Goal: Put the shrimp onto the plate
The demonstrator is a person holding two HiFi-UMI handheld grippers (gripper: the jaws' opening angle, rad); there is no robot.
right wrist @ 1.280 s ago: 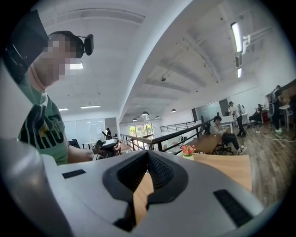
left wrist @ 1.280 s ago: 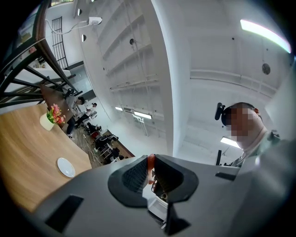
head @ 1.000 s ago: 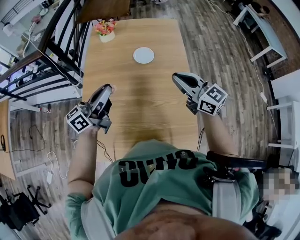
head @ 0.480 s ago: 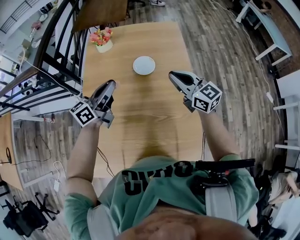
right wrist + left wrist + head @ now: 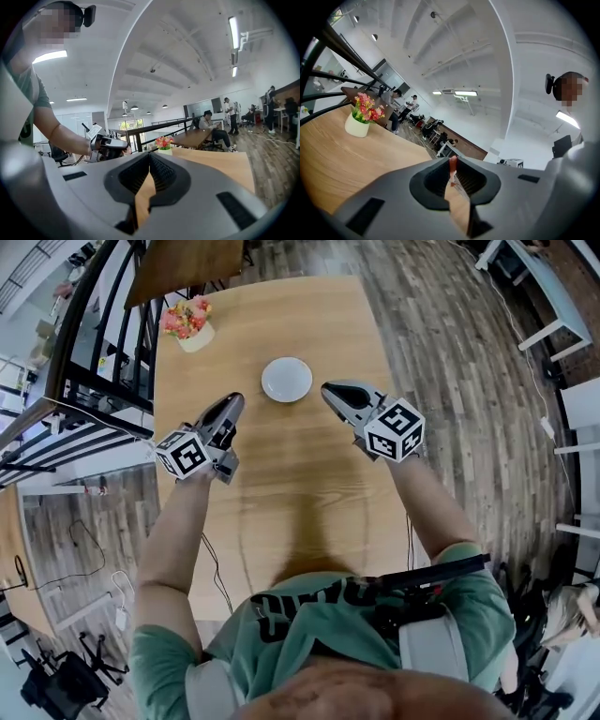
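A small white plate [image 5: 287,379] sits empty on the wooden table [image 5: 281,484], between the two gripper tips. My left gripper [image 5: 232,403] hovers just left of the plate, its jaws shut on a thin reddish shrimp [image 5: 453,165] that sticks up between the pads. In the right gripper view the left gripper [image 5: 110,142] shows side-on beside the person's forearm. My right gripper [image 5: 330,391] hangs just right of the plate; its jaws [image 5: 149,154] are closed together with nothing between them. Both grippers are above the tabletop, not touching it.
A white pot of flowers [image 5: 190,322] stands at the table's far left corner, and shows as the flower pot [image 5: 360,118] ahead of the left gripper. A black railing [image 5: 103,362] runs along the table's left side. Wooden floor [image 5: 450,362] lies to the right.
Both grippers have moved forward over the table and now flank the plate. The left gripper still holds the shrimp; neither gripper's jaws have changed.
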